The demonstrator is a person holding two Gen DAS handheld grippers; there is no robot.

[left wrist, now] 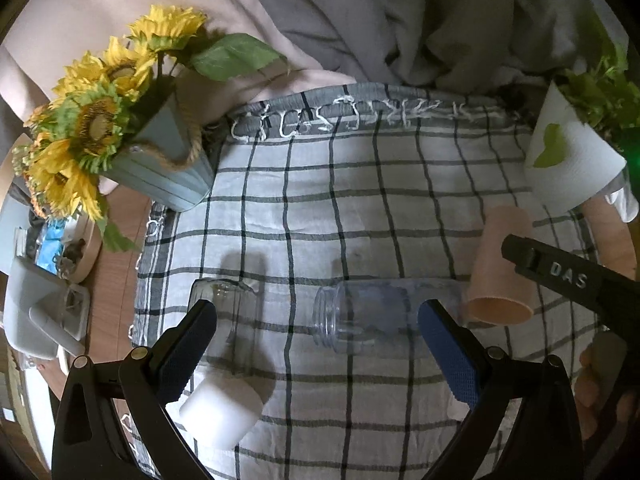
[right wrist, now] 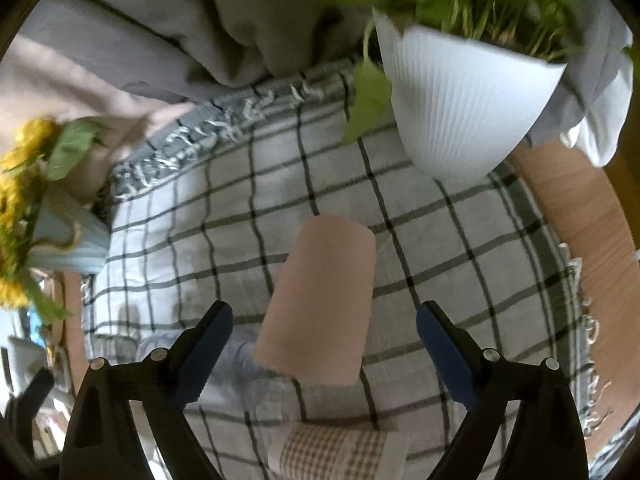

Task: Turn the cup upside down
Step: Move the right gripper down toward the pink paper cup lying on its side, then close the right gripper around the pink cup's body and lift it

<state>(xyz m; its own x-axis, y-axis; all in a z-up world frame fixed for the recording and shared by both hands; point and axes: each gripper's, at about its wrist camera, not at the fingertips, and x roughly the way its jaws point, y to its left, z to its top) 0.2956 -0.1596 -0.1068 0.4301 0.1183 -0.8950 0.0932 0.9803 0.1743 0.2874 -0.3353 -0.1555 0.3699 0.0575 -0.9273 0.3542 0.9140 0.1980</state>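
The pink cup lies on its side on the checked cloth. In the right wrist view its long axis runs from the frame's centre down toward the lower middle, leaning a little left. The closed base is the far end, near the centre; the mouth is the near end, pointing toward the camera and lower in the frame. In the left wrist view the cup sits at the right, its open mouth facing down-left and its base up toward the white pot.

The right claw is spread wide, and the cup's mouth end lies between its two blue pads, touching neither. The left pad is near the cup's lower left edge; the right pad stands farther off. From the left wrist view this claw shows as a dark arm just right of the cup.

The left claw is also wide, holding nothing. Between its pads a clear bottle lies on its side, threaded neck to the left, its far end just beside the cup's mouth. A glass jar is at the left pad, and a white cylinder lies lower left. Sunflowers fill the upper left.
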